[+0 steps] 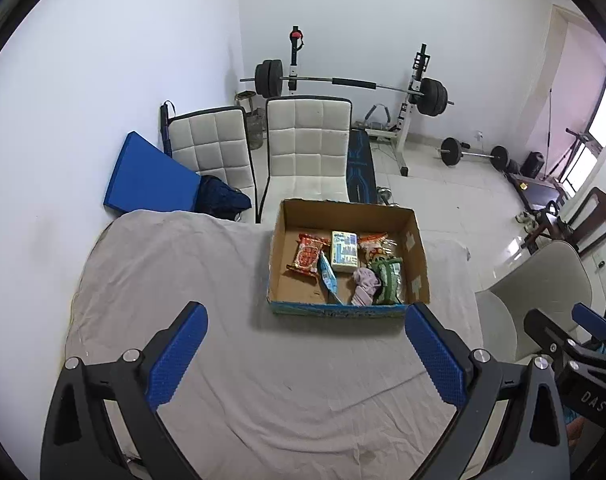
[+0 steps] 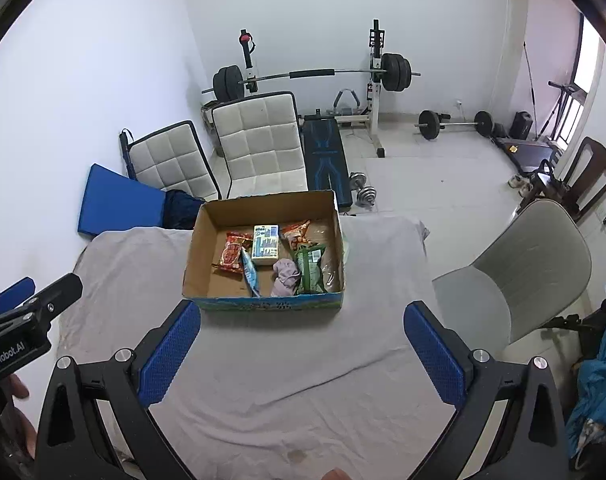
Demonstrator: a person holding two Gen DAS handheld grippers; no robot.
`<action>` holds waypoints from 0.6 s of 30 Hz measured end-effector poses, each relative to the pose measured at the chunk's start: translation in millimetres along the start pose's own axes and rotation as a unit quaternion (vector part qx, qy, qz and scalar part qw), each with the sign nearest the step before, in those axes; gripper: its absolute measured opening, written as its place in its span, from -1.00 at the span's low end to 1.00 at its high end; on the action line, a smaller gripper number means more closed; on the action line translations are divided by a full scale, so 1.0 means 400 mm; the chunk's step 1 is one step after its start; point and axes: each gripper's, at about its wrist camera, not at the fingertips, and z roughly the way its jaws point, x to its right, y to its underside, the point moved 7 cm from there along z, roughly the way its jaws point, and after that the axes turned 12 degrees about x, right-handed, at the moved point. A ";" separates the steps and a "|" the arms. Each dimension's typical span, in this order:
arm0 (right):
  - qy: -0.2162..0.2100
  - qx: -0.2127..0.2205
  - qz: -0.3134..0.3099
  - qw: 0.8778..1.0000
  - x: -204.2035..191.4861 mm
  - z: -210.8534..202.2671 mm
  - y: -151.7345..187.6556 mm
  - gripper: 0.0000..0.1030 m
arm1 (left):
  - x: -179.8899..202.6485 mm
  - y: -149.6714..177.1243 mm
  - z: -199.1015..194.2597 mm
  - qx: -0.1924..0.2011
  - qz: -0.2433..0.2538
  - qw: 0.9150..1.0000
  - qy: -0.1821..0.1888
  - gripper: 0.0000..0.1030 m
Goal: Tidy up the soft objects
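Nearest, the left gripper (image 1: 306, 356) hangs above the grey cloth (image 1: 263, 380) covering the table, its blue-padded fingers (image 1: 175, 356) spread wide with nothing between them and nothing touching the pads. Beside it, the right gripper (image 2: 302, 354) is in the same condition: fingers (image 2: 435, 354) fully apart, empty, clear of the cloth. Each gripper shows at the edge of the other's view.

Further along the table sits an open cardboard box (image 1: 279, 248), its near wall printed blue and green. It rests on the cloth just beyond the fingertips, apart from both grippers. All the soft objects lie inside it. From left to right: a red snack packet (image 1: 307, 255); a slim blue sachet (image 1: 327, 276) lying partly against it; a pale tissue pack (image 1: 344, 251) toward the back; a crumpled lilac cloth (image 1: 365, 285) at the front; a green packet (image 1: 389, 280) touching the lilac cloth; and an orange snack bag (image 1: 373, 245) behind the green one. The left part of the box floor is bare.

To the right of the table stands a grey shell chair (image 2: 543, 256). Beyond the table stand two white quilted chairs (image 1: 303, 148), with a blue mat (image 1: 147, 176) leaning on the left wall. Farthest back, a barbell rack (image 1: 351, 84) stands against the far wall.
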 end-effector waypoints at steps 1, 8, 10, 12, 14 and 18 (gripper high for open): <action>0.001 0.000 -0.001 1.000 0.000 0.005 -0.003 1.00 | -0.001 -0.001 0.006 -0.001 0.001 1.000 -0.002 0.96; 0.011 0.004 -0.008 1.000 0.002 0.037 -0.019 1.00 | -0.006 -0.007 0.026 0.001 -0.001 1.000 -0.014 0.96; 0.011 0.004 -0.006 1.000 0.006 0.038 -0.023 1.00 | -0.005 -0.005 0.024 0.000 -0.001 1.000 -0.014 0.96; 0.011 0.002 -0.009 1.000 0.005 0.047 -0.025 1.00 | -0.002 -0.004 0.027 -0.002 0.001 1.000 -0.014 0.96; 0.011 0.002 -0.010 1.000 0.005 0.051 -0.027 1.00 | 0.000 -0.004 0.031 -0.003 0.005 1.000 -0.016 0.96; 0.010 0.002 -0.016 1.000 0.002 0.057 -0.030 1.00 | 0.006 -0.001 0.035 -0.005 0.011 1.000 -0.017 0.96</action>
